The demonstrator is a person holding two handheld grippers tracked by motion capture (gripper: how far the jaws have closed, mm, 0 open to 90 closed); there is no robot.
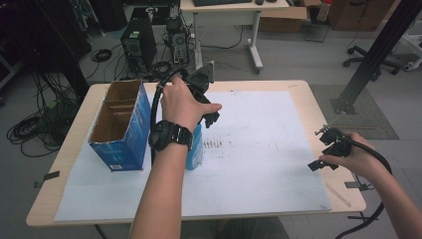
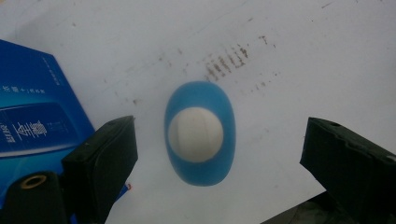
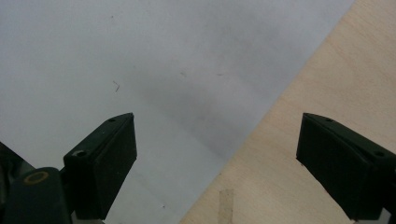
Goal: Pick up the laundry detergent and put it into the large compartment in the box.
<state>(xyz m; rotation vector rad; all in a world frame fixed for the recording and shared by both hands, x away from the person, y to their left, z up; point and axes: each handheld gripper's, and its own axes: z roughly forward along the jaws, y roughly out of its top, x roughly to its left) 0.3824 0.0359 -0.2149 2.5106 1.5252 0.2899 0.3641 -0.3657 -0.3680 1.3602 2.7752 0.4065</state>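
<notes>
A blue bottle (image 2: 201,168) with a round white cap (image 2: 195,134) stands upright on the white sheet (image 2: 280,56); the left gripper view looks straight down on it. My left gripper (image 2: 222,126) hovers above it, open, jaws wide on either side and apart from it. In the high view the bottle (image 1: 197,149) is partly hidden under the left forearm, and the left gripper (image 1: 210,112) points down. My right gripper (image 1: 321,150) is open and holds nothing at the table's right edge, over the border of sheet and wood (image 3: 217,119).
An open blue cardboard box (image 1: 119,124) with a divider stands just left of the bottle, its side visible in the left gripper view (image 2: 32,121). Dark smudges (image 2: 226,63) mark the sheet. A tape strip (image 3: 226,205) sits on the bare wooden table (image 3: 327,84).
</notes>
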